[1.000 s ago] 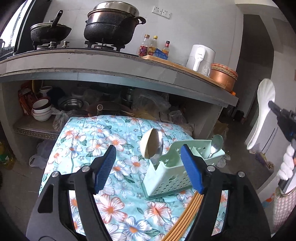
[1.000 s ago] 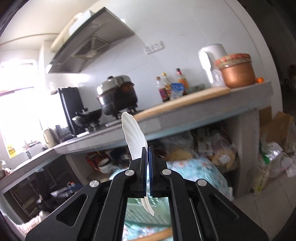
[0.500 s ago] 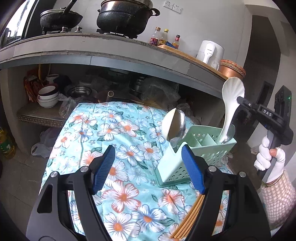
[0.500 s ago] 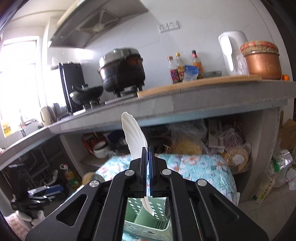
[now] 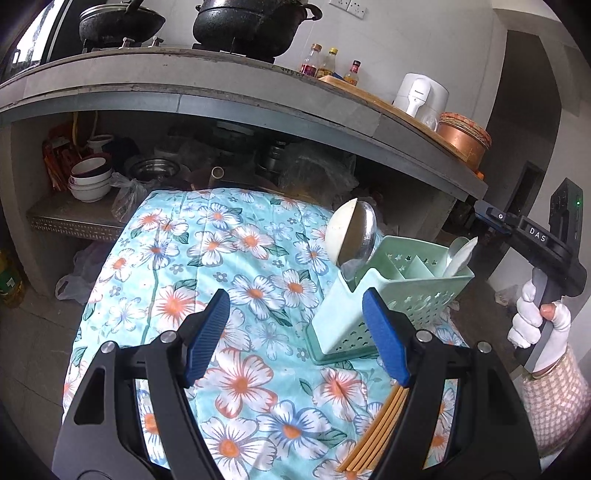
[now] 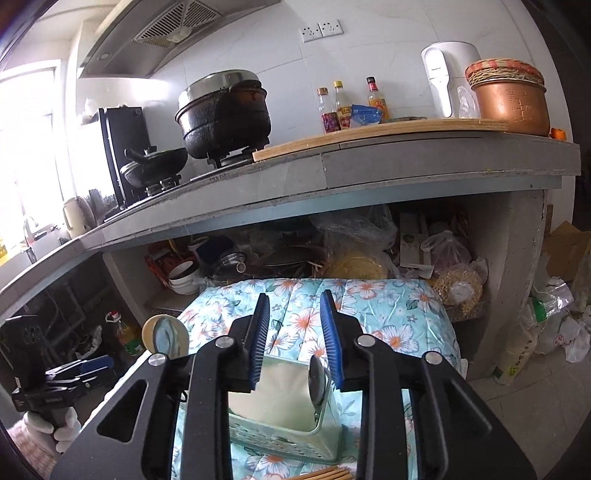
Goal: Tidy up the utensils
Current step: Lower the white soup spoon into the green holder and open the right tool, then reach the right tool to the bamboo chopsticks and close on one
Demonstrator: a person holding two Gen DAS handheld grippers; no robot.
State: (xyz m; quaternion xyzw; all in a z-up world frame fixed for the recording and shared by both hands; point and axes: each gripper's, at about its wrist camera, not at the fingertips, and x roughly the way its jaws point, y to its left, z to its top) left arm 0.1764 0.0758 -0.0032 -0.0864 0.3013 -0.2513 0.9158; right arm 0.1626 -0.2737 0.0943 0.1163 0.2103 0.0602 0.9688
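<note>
A mint green utensil caddy stands on the floral cloth, low in the right wrist view. A white ladle and a metal spoon lean out of its near-left compartment. The white rice paddle rests in the far-right compartment beside another metal spoon. My right gripper hovers just above the caddy, its jaws opening with nothing between them. My left gripper stands open and empty, close in front of the caddy. Wooden chopsticks lie on the cloth under its right finger.
Behind the cloth-covered table runs a concrete counter with black pots, sauce bottles, a white kettle and a copper pot. Stacked bowls and plastic bags fill the shelf below. A gloved hand holds the right gripper.
The right gripper came down over the caddy with the white paddle, then its jaws parted and let the paddle drop into the far-right compartment. The left gripper sank slightly.
</note>
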